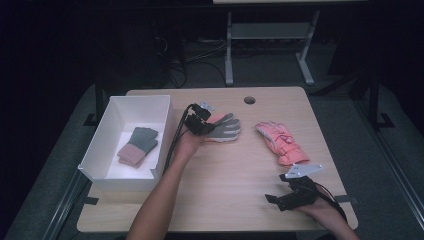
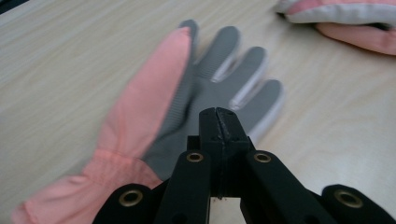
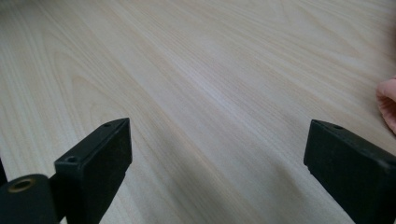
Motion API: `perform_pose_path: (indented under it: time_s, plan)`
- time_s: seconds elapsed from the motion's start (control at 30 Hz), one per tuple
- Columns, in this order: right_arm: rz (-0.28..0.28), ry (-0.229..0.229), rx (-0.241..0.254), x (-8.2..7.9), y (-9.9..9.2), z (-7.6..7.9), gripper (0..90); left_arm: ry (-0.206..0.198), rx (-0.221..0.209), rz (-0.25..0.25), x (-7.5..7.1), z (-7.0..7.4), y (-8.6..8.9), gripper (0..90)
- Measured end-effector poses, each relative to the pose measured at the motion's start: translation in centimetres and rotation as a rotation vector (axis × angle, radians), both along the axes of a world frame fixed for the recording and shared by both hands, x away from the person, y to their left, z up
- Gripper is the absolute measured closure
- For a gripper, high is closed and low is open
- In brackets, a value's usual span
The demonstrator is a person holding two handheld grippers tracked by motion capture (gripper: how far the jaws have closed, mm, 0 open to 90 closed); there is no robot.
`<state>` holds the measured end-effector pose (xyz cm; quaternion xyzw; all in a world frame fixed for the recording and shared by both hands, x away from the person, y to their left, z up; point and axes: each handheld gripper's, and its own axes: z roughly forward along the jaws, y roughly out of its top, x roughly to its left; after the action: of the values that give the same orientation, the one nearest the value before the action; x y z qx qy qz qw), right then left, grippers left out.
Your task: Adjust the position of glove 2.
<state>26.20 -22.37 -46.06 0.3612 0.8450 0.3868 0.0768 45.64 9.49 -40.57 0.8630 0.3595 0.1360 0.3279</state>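
Observation:
A pink and grey glove lies palm up at the middle of the wooden table. My left gripper hovers over its palm, jaws shut. In the left gripper view the shut jaws of the left gripper sit over the grey palm of the glove, and I see nothing pinched between them. A second pink glove lies to the right, its edge at the top of that view. My right gripper rests near the front right of the table, jaws wide open over bare wood.
A white box stands at the table's left and holds a green and pink pair of gloves. A round cable hole is at the back edge. A pink edge shows at the right of the right gripper view.

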Motion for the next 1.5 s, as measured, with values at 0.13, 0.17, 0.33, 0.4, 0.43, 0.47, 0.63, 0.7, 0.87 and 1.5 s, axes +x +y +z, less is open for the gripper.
perform_pose_path:
  time_s: [0.13, 0.17, 0.33, 0.4, 0.43, 0.47, 0.63, 0.7, 0.87, 1.5]
  plan:
    - [0.000, 0.004, 0.000, 0.0, 0.0, 0.0, 7.2, 0.022, -0.010, 0.021, 1.5, -0.6, 0.2, 89.9]
    - [0.000, 0.006, -0.001, 0.0, 0.1, 0.0, 7.2, 0.026, -0.010, 0.024, 1.7, -0.8, 0.1, 89.9]
    - [0.003, 0.003, 0.001, -0.2, 0.0, 0.0, 7.2, 0.053, 0.025, 0.029, 2.3, -1.9, 0.1, 89.9]
    - [0.000, 0.004, -0.001, -0.2, -0.1, 0.0, 7.2, 0.069, 0.025, 0.032, 2.5, -2.3, 0.2, 89.9]
    - [0.000, 0.005, 0.002, -0.2, -0.1, 0.0, 7.2, 0.081, 0.025, 0.030, 2.5, -2.4, 0.2, 90.0]
    - [0.000, 0.001, 0.000, -0.1, -0.2, 0.0, 7.2, 0.085, 0.021, 0.028, 2.5, -2.6, 0.2, 90.0]
    - [-0.001, 0.007, 0.000, -0.1, -0.1, 0.0, 7.2, 0.109, -0.003, 0.005, 1.8, -2.7, 0.0, 90.0]
    - [0.004, 0.005, -0.002, -0.1, -0.1, 0.0, 7.2, 0.122, -0.012, -0.010, 1.3, -2.6, -0.2, 90.0]
    - [0.008, 0.001, -0.002, -0.1, -0.1, 0.0, 7.2, 0.136, -0.036, -0.048, -0.2, -2.7, -0.8, 90.0]
    - [0.007, -0.003, -0.002, -0.2, -0.1, 0.1, 7.3, 0.195, -0.075, -0.217, -6.9, -2.6, -3.3, 90.0]
